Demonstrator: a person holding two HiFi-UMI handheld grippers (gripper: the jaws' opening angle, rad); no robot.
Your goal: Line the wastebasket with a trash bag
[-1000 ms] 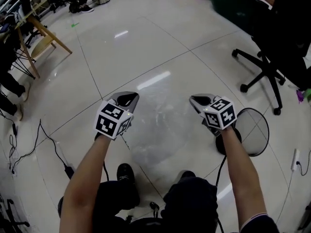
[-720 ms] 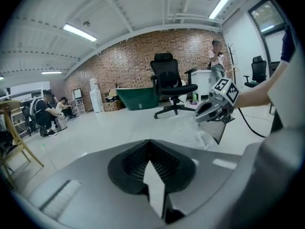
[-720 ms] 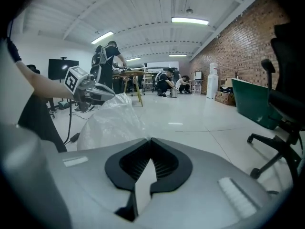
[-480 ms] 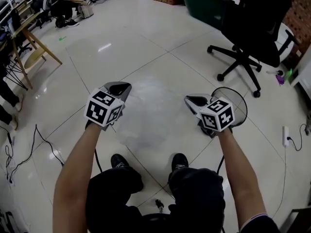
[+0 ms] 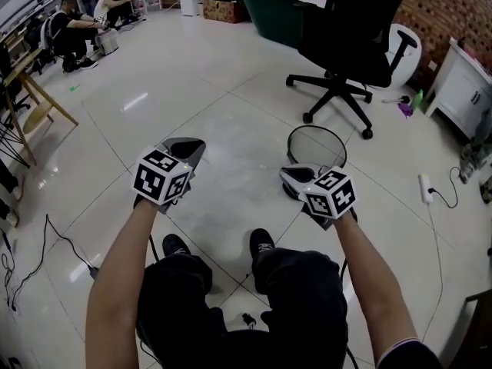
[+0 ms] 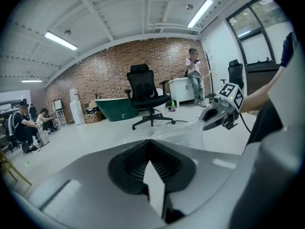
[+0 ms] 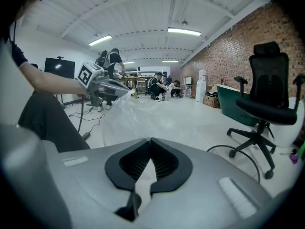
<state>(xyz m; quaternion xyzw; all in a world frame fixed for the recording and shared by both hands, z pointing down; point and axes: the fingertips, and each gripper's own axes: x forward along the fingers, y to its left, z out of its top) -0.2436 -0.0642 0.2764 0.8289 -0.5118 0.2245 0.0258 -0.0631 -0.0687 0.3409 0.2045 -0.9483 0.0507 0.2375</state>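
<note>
A thin, clear plastic bag (image 5: pixel 238 177) hangs stretched between two grey grippers, so sheer that the floor shows through it; it is faintly wrinkled and catches the light. The basket (image 5: pixel 317 146) is round and open-topped, made of black wire mesh. It stands on the floor just beyond the right gripper, between that gripper and a chair. The bag is held in the air beside the basket, not in it.

The left gripper (image 5: pixel 187 146) has its ribbed black jaws pressed together, pinching one edge of the bag. The right gripper (image 5: pixel 287 175) is likewise clamped tight on the opposite edge, and film fans out from its tips. Bare forearms hold both out in front of the person.

The floor (image 5: pixel 231 75) is large, glossy, pale tiles with reflected ceiling lights. Beyond stand a black swivel chair (image 5: pixel 346 29), a dark green tub (image 5: pixel 269 6) and a brick wall (image 5: pixel 442 6). Cables (image 5: pixel 46 237) trail at the left, and people (image 5: pixel 73 33) sit in the far corner.
</note>
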